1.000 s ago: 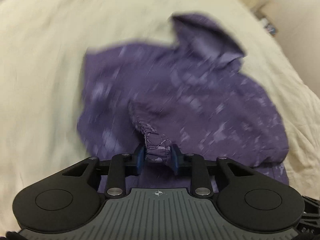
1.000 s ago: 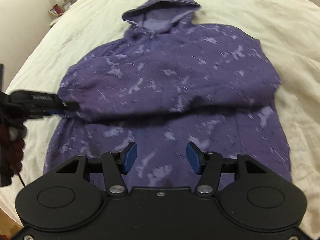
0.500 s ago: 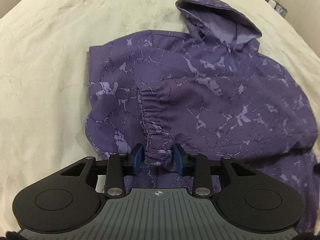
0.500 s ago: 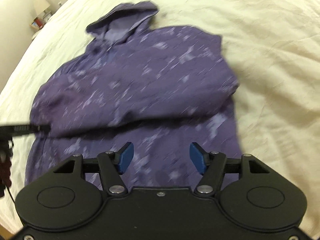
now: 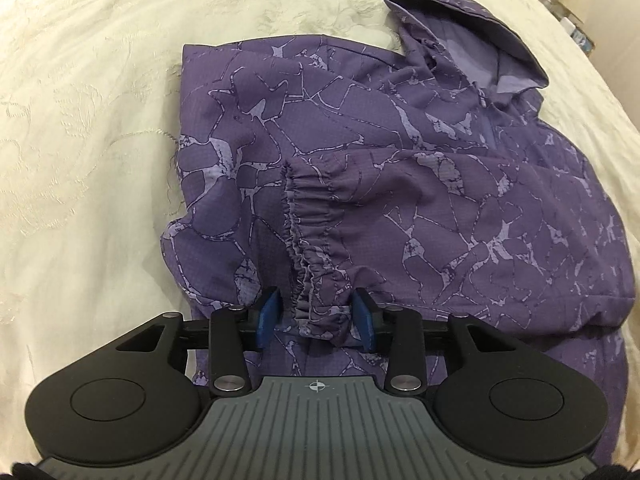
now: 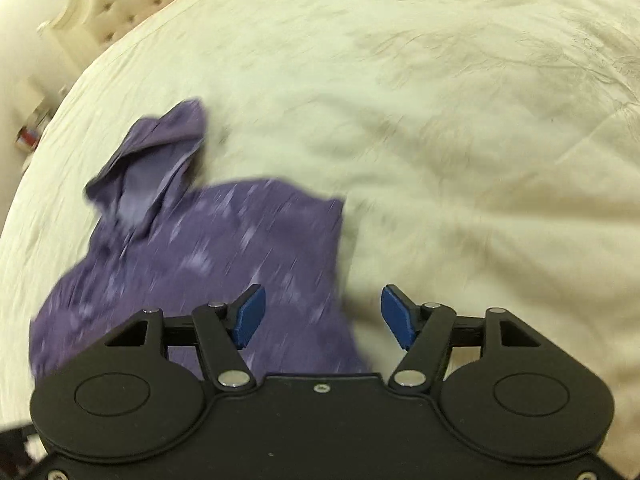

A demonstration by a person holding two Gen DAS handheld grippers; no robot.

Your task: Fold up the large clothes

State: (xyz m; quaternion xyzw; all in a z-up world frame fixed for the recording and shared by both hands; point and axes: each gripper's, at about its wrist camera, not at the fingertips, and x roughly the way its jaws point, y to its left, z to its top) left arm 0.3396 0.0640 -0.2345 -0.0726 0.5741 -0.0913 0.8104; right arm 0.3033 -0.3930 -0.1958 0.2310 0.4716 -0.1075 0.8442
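Note:
A purple patterned hooded jacket (image 5: pixel 400 184) lies flat on the cream bed cover (image 5: pixel 80 120), hood (image 5: pixel 472 36) at the far right. One sleeve is folded across the body; its elastic cuff (image 5: pixel 316 268) lies between the blue pads of my left gripper (image 5: pixel 318 314), which stand a little apart around it and do not pinch it. In the blurred right wrist view the jacket (image 6: pixel 208 248) sits to the left, and my right gripper (image 6: pixel 322 316) is open and empty above the jacket's right edge.
The cream embroidered bed cover (image 6: pixel 460 140) spreads all around the jacket. A tufted headboard (image 6: pixel 120 4) and small items on a side table (image 6: pixel 30 136) show at the far left in the right wrist view. Small items (image 5: pixel 576 28) stand by the bed's far right corner.
My left gripper has laid the sleeve cuff down across the jacket's body and loosened its pads. My right gripper, open throughout, has swung to the right toward the jacket's right edge.

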